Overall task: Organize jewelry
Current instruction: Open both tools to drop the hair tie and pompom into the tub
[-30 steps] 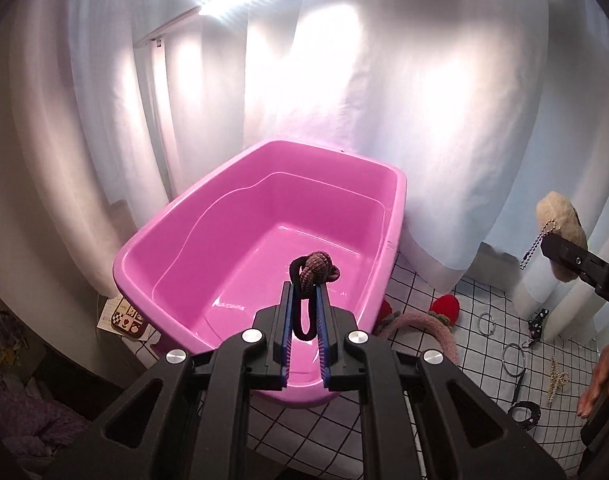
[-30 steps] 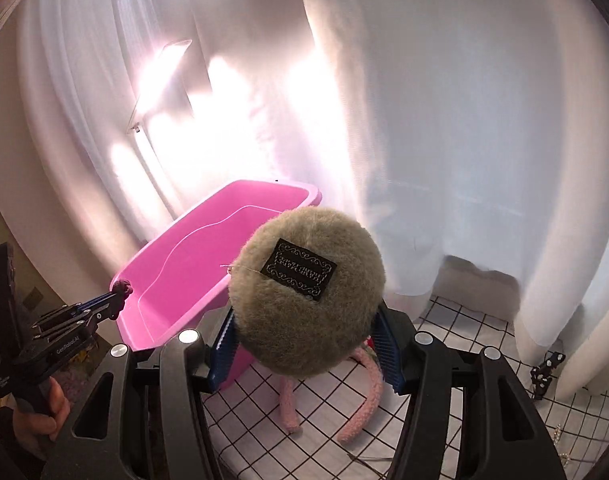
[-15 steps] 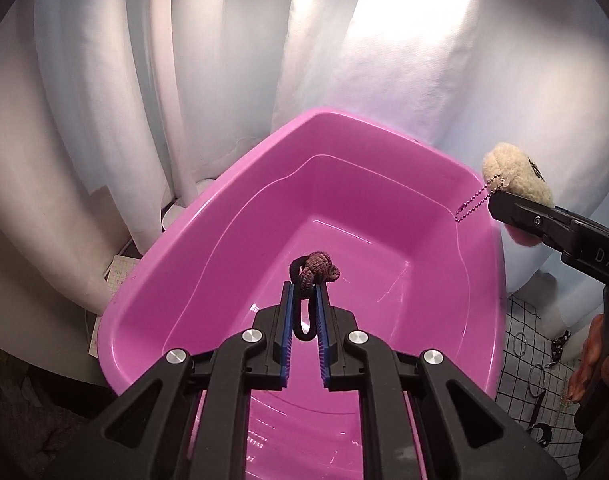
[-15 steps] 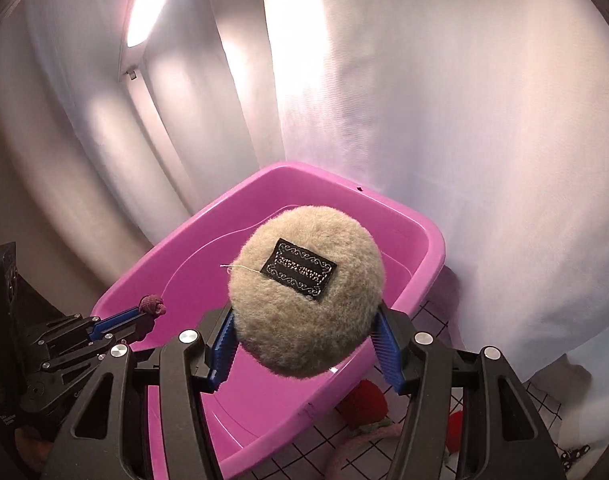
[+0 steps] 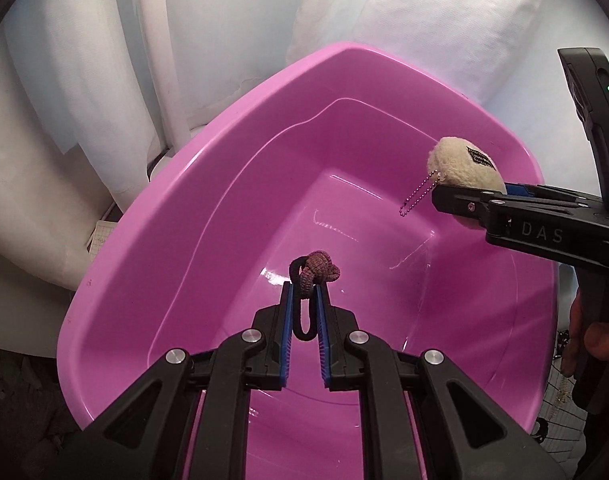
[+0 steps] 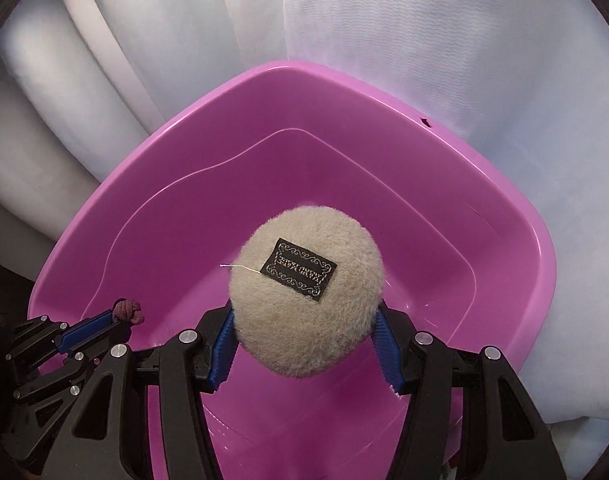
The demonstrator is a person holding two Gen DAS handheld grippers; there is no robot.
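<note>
A pink plastic tub (image 5: 152,216) fills both views, with nothing lying inside it. My left gripper (image 5: 304,292) hangs over the tub's near side, shut on a black hair tie with a brown knotted fabric bow (image 5: 318,272). My right gripper (image 6: 304,320) is shut on a round beige plush keychain ball (image 6: 304,300) with a black label on it. In the left wrist view the plush ball (image 5: 462,166) hangs over the tub's right side, its bead chain (image 5: 418,192) dangling. The left gripper (image 6: 116,314) shows at the left of the right wrist view with the bow (image 6: 128,310) at its tip.
White curtain folds (image 6: 384,40) hang close behind the tub. A white checked cloth with small jewelry pieces (image 5: 560,392) shows at the right edge of the left wrist view, past a person's hand (image 5: 584,344) on the right tool's handle.
Both grippers have travelled toward the tub and tilted down, and now hang over its inside. The cloth with the headband and jewelry has slid out of view. Both grips are unchanged.
</note>
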